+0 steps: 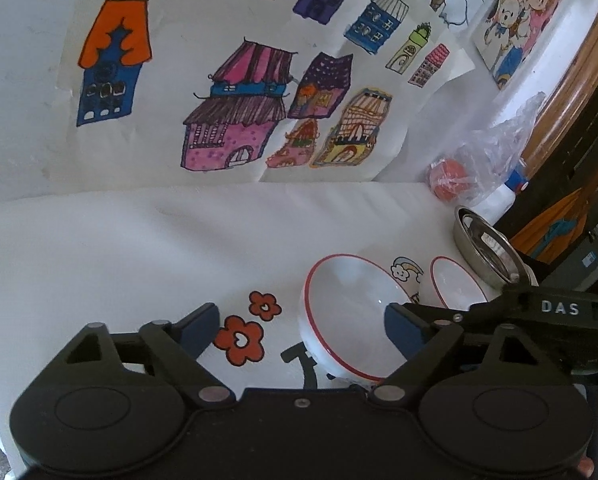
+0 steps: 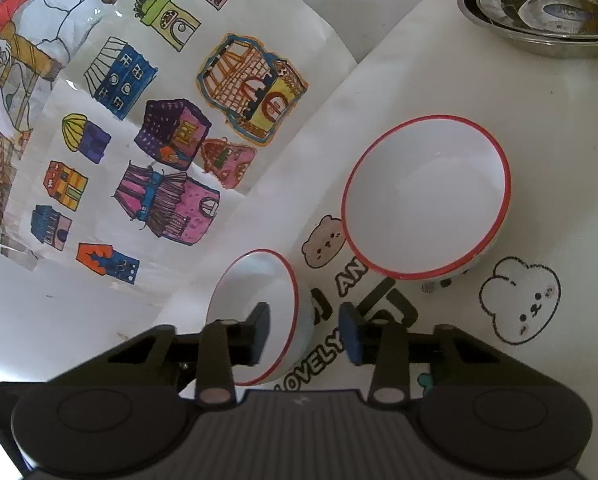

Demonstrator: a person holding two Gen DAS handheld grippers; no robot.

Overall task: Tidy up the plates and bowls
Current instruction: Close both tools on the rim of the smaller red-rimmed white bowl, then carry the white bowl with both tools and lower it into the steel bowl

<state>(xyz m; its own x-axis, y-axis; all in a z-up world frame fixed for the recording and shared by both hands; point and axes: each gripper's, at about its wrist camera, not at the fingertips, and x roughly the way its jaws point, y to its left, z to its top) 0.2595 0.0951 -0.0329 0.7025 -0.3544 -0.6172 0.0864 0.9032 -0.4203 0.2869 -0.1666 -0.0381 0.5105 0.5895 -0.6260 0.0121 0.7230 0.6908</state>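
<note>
Gathering the red-rimmed white bowls together, judging by the layout, with the pick-up of the first one in hand.

Straddling the rim of the near bowl (image 2: 255, 280) with the right claw (image 2: 305, 334): one pad inside, the other outside the wall, a thin gap showing by each pad. Narrowed around the rim, then, but not clamped on it yet.

Holding the left claw (image 1: 299, 332) spread wide with nothing gripped. Seen from its own camera, has one finger crossing in front of that same bowl; cannot tell whether touching.

Resting on the printed white tabletop (image 2: 539, 120), near and left, that near bowl, seemingly tipped a little. Sitting upright further off and to the right, apart from it, the far bowl (image 2: 427, 196). Stacked at the far right, well apart from both, the steel bowls (image 2: 539, 12).

Calls next, probably, for pinching the pads together on the thin wall, lifting level, carrying right and away, then lowering into the far bowl with the rims lined up. Worth watching: a smooth, glossy wall held at one edge only, likely to swing or slip in the pinch. Could use the free claw for steadying the receiving bowl.
</note>
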